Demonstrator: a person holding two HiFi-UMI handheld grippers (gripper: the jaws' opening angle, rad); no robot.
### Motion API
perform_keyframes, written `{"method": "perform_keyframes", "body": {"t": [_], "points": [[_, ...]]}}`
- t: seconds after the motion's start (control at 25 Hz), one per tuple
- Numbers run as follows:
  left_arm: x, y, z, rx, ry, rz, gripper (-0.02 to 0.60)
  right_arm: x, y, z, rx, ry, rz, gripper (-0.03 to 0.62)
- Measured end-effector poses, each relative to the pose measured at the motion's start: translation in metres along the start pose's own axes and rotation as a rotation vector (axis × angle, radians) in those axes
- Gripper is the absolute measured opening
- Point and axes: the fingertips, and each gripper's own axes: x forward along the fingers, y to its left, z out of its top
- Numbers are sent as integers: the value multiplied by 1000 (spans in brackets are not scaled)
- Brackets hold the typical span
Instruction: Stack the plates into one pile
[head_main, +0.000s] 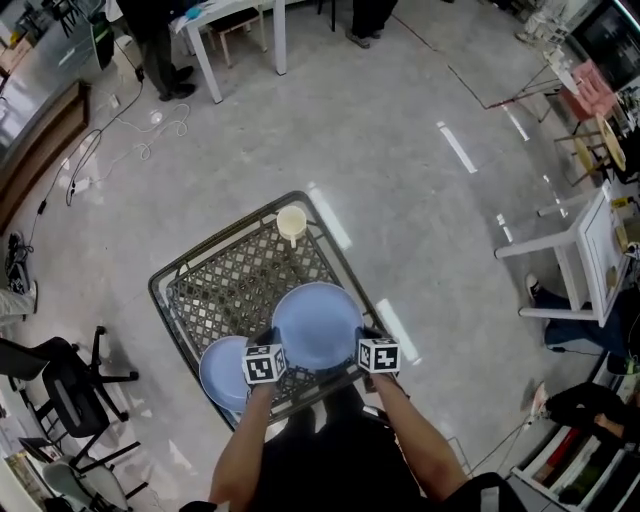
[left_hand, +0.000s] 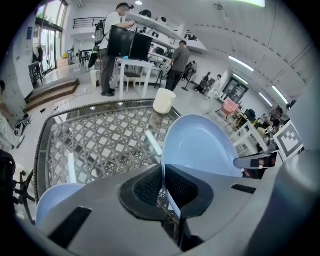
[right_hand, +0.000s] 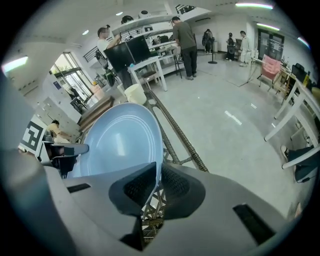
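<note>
One blue plate (head_main: 317, 325) is held just above the near end of the table (head_main: 200, 262). The left gripper (left_hand: 163, 186) and right gripper (right_hand: 158, 181) are each pinched tight on opposite sides of its rim. This looks like the carry. Next it needs moving left and lowering squarely onto the second plate (head_main: 222, 372) at the near left corner, well away from the cup (head_main: 291, 222).

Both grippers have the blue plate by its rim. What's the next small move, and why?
Probably carry the held plate left until it is over the second plate at the table's near left corner. The left gripper and right gripper clamp its rim on opposite sides, and it sits mostly to that plate's right, so lowering here would likely miss.
</note>
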Motion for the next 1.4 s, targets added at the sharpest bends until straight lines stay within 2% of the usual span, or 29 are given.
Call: {"method": "perform_keyframes", "body": {"t": [0.2,0.44,0.76,1.4], "points": [[-27,-1,10,1,-65,7,31,-21,12,14,-21,-51,5,31],[-64,9,5,-33,-128,27,31,-38,41,20,-85,-88,36,29],[-121,46,-31,-112,-186,85,31,-48,101,6,-183,-88,80,29],[-207,137,-128,-370,-259,249,31,-26,235,-30,-438,-3,225,29]]}}
